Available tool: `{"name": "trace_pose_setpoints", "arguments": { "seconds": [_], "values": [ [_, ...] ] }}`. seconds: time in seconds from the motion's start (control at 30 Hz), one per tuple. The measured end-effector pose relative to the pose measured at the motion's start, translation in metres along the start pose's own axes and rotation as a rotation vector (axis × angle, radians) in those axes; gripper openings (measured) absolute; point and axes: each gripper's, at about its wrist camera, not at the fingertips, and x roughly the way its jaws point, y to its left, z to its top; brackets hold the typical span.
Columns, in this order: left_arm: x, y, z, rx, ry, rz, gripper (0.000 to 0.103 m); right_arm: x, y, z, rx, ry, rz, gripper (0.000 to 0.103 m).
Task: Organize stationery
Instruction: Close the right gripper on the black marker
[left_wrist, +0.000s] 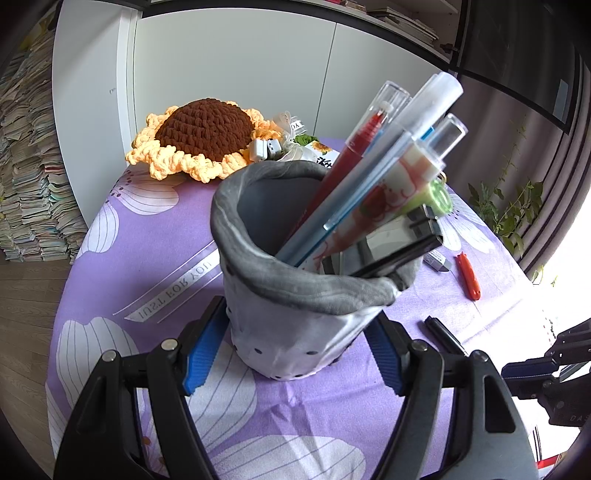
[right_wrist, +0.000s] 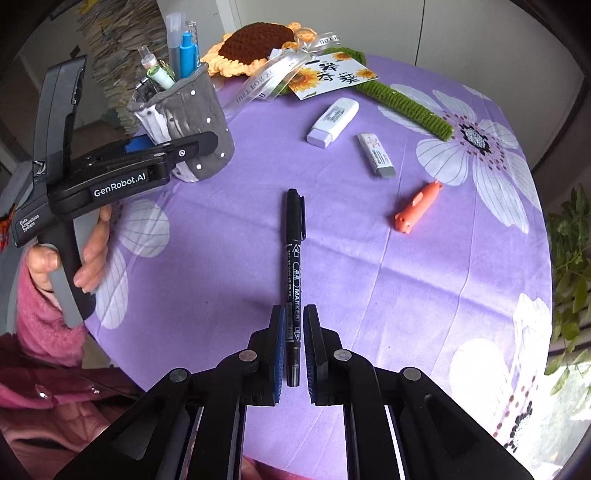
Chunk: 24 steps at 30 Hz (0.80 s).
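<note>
While the left tool (right_wrist: 177, 155) stands clamped on the grey spotted fabric pen cup (left_wrist: 295, 295), steadying it near the bench's far left corner, the right tool (right_wrist: 294, 347) has its blue pads drawn together about the rear end of the black marker pen (right_wrist: 294, 258); the pads look to pinch the barrel, though whether the pen has left the purple flowered cloth (right_wrist: 369, 295) I cannot tell.

The grip sits close to the marker's tail, so the long free end could droop or swing on the way; it might then strike the cup's soft rolled rim and buckle it, or push the crowded pens (left_wrist: 369, 166) already leaning inside. The cup is tilted and full on one side; a hard nudge could tip it despite the clamp. The open half of its mouth, away from the leaning pens, seems the safer entry.

Room is fair: bare cloth lies between marker and cup; the white eraser (right_wrist: 332, 122), the smaller sleeved eraser (right_wrist: 376, 155) and the orange pig-shaped cutter (right_wrist: 417, 206) lie well off to the right, away from that path; the bench edge curves close behind the cup, by the person's hand (right_wrist: 88, 254), so a push that way risks a fall.
</note>
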Motion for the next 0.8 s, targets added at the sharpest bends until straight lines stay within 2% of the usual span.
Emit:
{"name": "trace_pose_setpoints", "arguments": {
  "seconds": [0.13, 0.27, 0.6, 0.8],
  "values": [
    [0.0, 0.0, 0.0, 0.0, 0.0, 0.0, 0.073, 0.0, -0.013, 0.005, 0.052, 0.003, -0.052, 0.011],
    [0.0, 0.0, 0.0, 0.0, 0.0, 0.0, 0.073, -0.002, -0.018, 0.022, 0.083, -0.021, -0.036, 0.011],
    [0.0, 0.0, 0.0, 0.0, 0.0, 0.0, 0.073, 0.021, 0.005, 0.065, -0.009, -0.024, -0.014, 0.014],
    [0.0, 0.0, 0.0, 0.0, 0.001, 0.0, 0.073, 0.039, 0.01, 0.074, -0.038, 0.014, -0.036, 0.02]
  ]
}}
